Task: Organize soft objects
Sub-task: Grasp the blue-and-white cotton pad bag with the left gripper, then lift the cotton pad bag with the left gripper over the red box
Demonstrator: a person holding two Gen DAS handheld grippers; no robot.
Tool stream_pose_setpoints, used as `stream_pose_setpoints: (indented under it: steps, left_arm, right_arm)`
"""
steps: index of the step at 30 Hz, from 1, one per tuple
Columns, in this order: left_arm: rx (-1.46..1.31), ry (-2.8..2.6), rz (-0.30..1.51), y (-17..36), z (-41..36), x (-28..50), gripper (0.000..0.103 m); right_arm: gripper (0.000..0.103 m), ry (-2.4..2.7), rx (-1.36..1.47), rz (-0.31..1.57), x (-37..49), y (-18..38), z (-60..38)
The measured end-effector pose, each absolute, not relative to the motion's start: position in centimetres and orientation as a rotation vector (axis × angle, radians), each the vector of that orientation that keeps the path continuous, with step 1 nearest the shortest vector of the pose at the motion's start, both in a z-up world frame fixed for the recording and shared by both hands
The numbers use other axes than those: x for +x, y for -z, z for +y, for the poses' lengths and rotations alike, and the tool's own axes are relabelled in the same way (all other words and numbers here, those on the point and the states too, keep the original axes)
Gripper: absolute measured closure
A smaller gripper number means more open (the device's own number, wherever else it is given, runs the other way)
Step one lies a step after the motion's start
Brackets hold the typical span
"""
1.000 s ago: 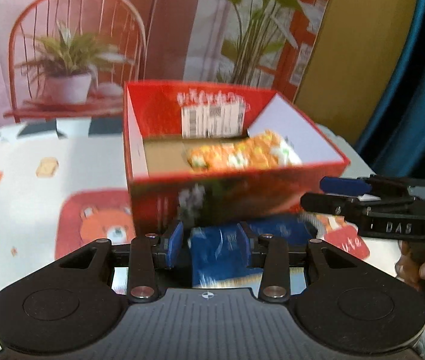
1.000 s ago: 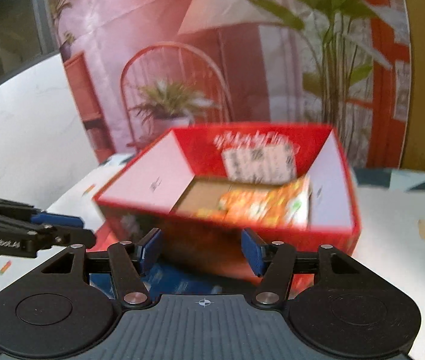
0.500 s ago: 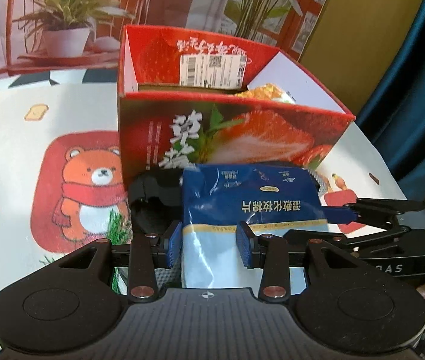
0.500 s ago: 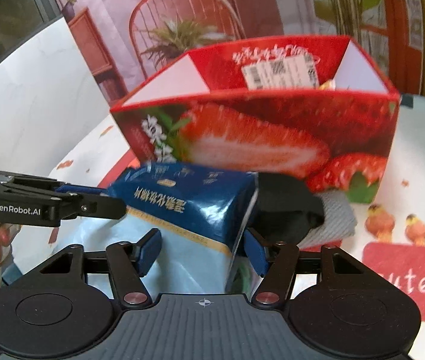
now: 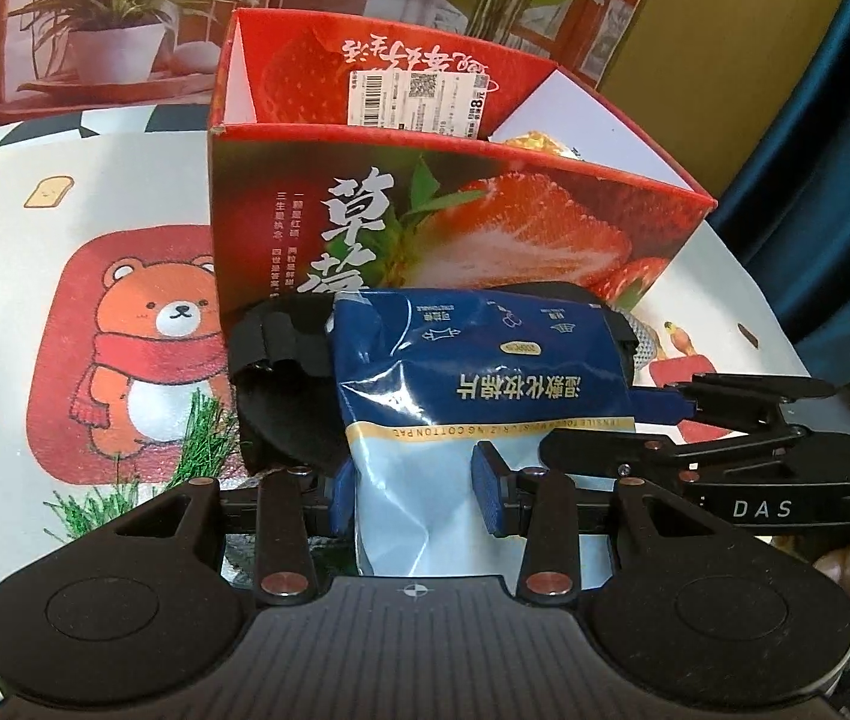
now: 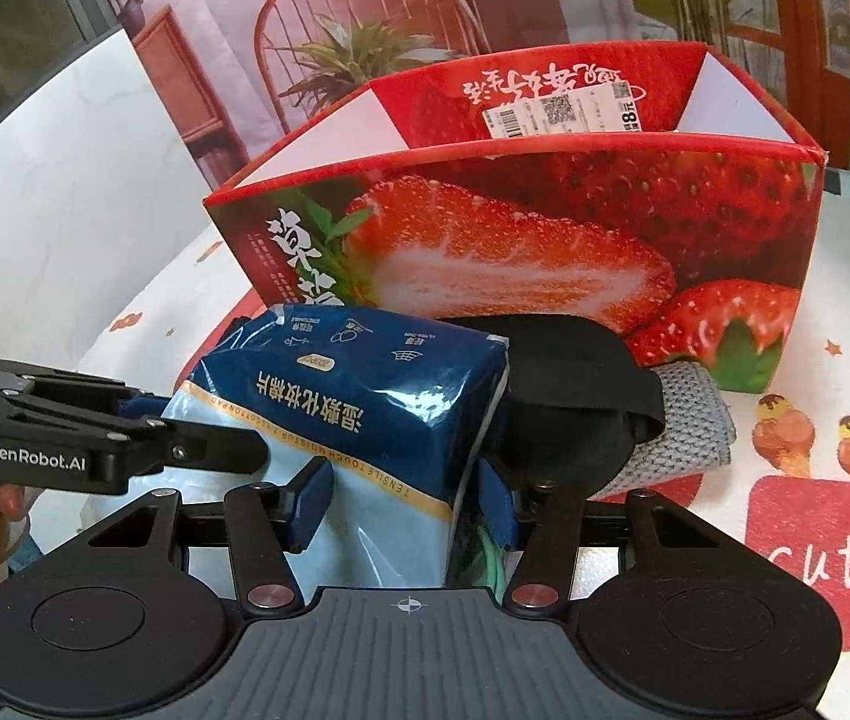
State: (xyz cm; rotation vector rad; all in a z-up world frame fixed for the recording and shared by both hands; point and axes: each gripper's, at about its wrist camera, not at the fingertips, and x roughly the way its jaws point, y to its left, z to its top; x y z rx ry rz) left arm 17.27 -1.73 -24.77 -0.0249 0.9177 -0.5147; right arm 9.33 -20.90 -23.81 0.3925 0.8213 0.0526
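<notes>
Where the counter (image 5: 5,252) reaches farthest left: a white cloth with a printed bear in a red scarf (image 5: 143,330).
Black soft item (image 5: 287,396): lies on the counter just in front of the strawberry box, partly under the blue pack and sticking out on both sides of it.
Left tongs (image 5: 416,498): clenched on the pale lower part of the blue pack, one pad against its left edge and the other set into its front. They point down toward the counter.
Blue pack of cotton pads (image 5: 485,384): in the middle, just in front of the box and outside it. Its dark blue upper end lies over the black soft item. Its lower end is hidden behind the tongs, so I cannot tell whether it rests on the counter.
Strawberry box (image 5: 455,228): stands open-topped behind the pack, with a white price label on its inner back wall.
Yellow-orange packet (image 5: 539,141): only a corner shows, inside the box at its right end.
Right tongs (image 6: 404,504): come in from the right with the pack between the pads. The jaws have just been closing. One pad meets the pale part and the other sits just beside the pack's dark edge. I cannot tell whether they press.
Grey knitted cloth (image 6: 683,426): on the counter to the right, touching the black soft item and near the box's front corner.
</notes>
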Motion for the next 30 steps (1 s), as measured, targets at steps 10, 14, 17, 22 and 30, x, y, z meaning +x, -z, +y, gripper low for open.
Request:
stream_pose_setpoints:
  steps: [10,14,17,22,30]
  left_arm:
    - [-0.025,0.524,0.84,22.4,-1.4,16.4,0.062]
    - [-0.028,0.527,0.785,20.5,-1.3,16.0,0.062]
    - [-0.036,0.532,0.737,18.9,-1.2,15.7,0.062]
    - [-0.044,0.54,0.658,16.1,-1.4,15.6,0.062]
    - [-0.046,0.526,0.576,13.3,-2.4,17.5,0.062]
  right_arm:
    - [0.06,-0.054,0.375,0.774,9.0,21.6,-20.9]
    - [0.06,-0.062,0.354,0.734,8.8,20.0,-20.9]
    - [0.06,-0.067,0.336,0.693,8.7,18.4,-21.0]
    - [0.06,-0.077,0.301,0.626,9.1,15.5,-21.6]
    - [0.06,-0.072,0.233,0.558,11.4,11.9,-22.8]
